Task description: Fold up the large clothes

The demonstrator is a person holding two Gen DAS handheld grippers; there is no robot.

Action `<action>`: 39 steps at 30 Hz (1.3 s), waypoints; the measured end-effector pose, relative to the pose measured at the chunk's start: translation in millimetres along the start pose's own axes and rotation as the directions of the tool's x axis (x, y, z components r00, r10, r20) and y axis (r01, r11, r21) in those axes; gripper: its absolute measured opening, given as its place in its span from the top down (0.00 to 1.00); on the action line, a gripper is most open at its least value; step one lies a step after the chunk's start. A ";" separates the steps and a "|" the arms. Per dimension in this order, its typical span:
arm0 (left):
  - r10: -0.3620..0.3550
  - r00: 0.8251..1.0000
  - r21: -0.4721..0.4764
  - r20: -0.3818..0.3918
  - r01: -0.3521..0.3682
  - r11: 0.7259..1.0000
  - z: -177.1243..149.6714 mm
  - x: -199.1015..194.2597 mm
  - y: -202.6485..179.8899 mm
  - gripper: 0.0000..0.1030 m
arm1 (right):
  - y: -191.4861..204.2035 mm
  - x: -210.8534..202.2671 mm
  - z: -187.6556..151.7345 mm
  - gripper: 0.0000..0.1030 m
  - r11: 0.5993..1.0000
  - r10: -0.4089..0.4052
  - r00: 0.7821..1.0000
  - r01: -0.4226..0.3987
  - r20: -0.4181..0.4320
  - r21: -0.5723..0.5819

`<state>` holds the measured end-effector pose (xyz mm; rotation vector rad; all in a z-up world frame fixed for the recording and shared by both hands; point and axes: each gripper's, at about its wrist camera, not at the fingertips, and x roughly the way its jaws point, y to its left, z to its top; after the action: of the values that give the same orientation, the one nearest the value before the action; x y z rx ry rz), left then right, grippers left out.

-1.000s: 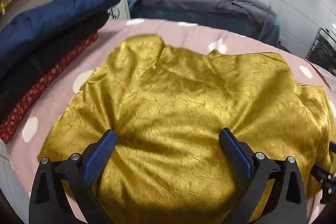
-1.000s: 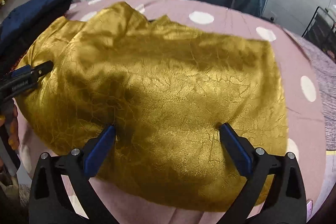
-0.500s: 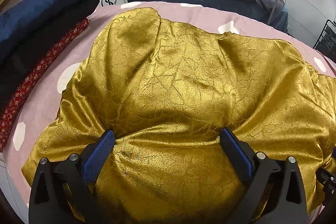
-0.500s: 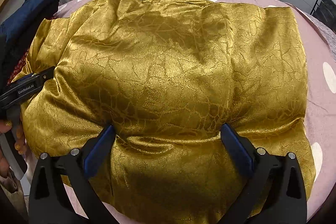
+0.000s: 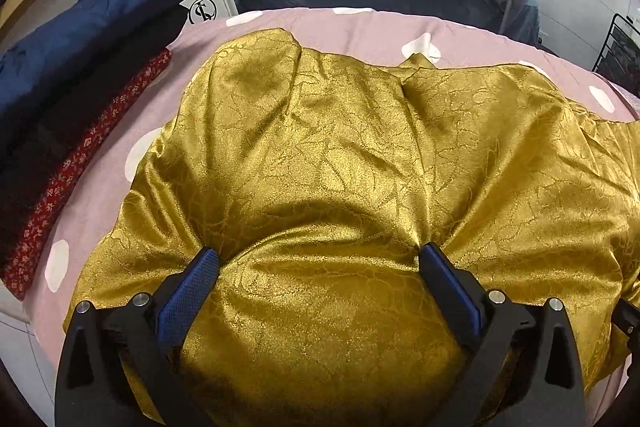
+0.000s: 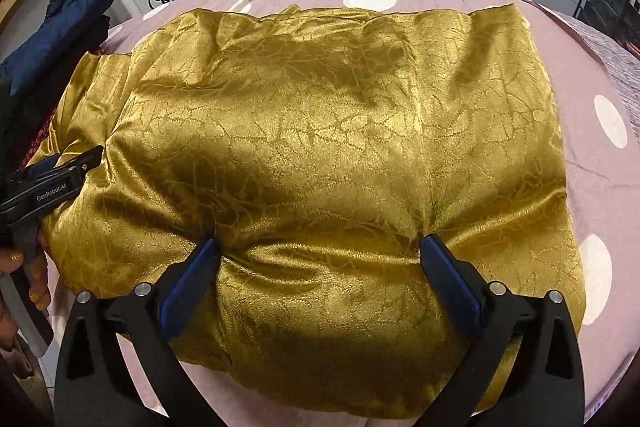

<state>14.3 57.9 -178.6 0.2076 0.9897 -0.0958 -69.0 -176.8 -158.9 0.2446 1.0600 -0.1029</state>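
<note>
surface: bed with pink white-dotted cover [image 5: 360,27] | centre of frame: gold patterned garment [image 5: 340,155] spread on the cover, rumpled | left edge of frame: stack of folded clothes on the cover, navy piece [image 5: 92,23] on top, red floral piece [image 5: 80,163] at the bottom
</note>
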 end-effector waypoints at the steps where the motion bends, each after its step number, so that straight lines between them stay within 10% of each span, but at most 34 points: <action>1: 0.001 1.000 0.001 0.001 -0.001 1.000 -0.1 -0.9 0.1 0.05 | 0.7 -0.7 -0.1 0.04 1.000 0.000 1.000 0.000 -0.001 0.001; 11: -0.018 1.000 0.003 0.006 0.018 1.000 -2.1 -11.8 2.2 0.06 | -12.6 -22.3 -10.9 0.04 0.998 0.049 0.999 -0.048 -0.006 0.046; 21: -0.248 0.965 -0.172 0.082 0.259 0.950 -25.9 -59.4 63.5 0.06 | -35.9 -57.7 -48.7 0.05 0.999 0.050 0.997 -0.051 0.063 0.018; 29: -0.161 0.979 -0.265 0.122 0.188 0.946 -58.5 -72.9 110.6 0.06 | -75.8 -80.3 -65.8 0.05 0.993 0.042 0.993 -0.054 0.112 0.109; 33: -0.172 0.982 -0.399 0.081 0.190 0.897 -79.1 -59.0 149.0 0.06 | -102.0 -81.2 -67.8 0.05 0.978 0.066 0.992 -0.086 0.111 0.192; 39: -0.301 0.946 -0.579 0.118 0.312 0.753 -87.8 -42.8 194.9 0.06 | -135.5 -73.9 -67.4 0.05 0.935 0.127 0.987 -0.154 0.103 0.321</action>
<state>-47.0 266.6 -164.0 -0.5411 0.9846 -0.0831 -189.5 -293.8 -146.0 0.6124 0.9379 -0.1594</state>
